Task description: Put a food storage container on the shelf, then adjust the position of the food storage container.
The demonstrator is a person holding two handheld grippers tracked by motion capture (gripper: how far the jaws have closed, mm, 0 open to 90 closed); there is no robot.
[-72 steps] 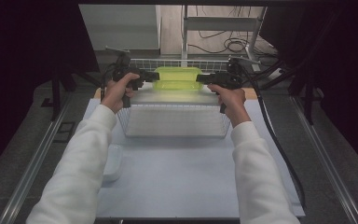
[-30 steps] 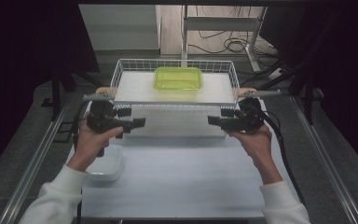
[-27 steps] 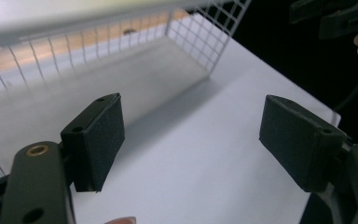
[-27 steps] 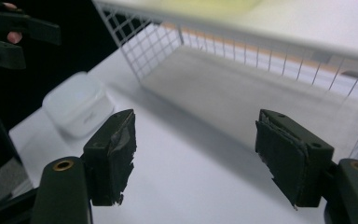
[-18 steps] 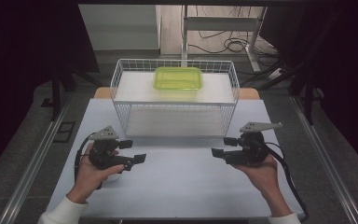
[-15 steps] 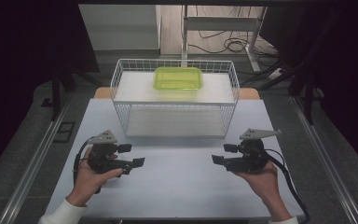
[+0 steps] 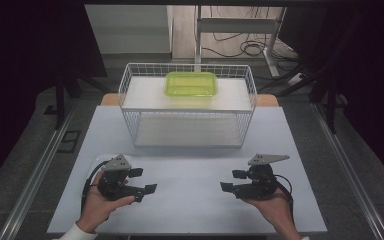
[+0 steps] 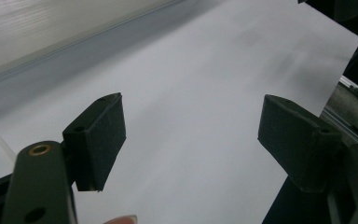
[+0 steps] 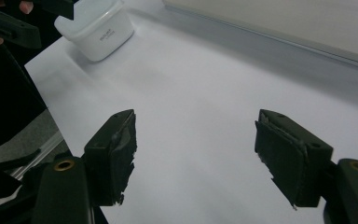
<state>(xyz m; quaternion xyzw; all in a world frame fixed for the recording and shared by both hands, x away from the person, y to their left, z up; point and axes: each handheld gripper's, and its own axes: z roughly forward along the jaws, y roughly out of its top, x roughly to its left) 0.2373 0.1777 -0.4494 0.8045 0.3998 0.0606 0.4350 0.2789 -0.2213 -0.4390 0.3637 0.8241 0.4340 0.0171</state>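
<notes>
Both tools gape empty: right tool (image 9: 196, 154) view catches a white tub (image 9: 95, 28) the left tool (image 8: 191, 140) view lacks.

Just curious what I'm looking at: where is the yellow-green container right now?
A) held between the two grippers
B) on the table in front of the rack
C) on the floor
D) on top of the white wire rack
D: the yellow-green container sits on the top shelf of the white wire rack, well away from both grippers, which are empty.
</notes>
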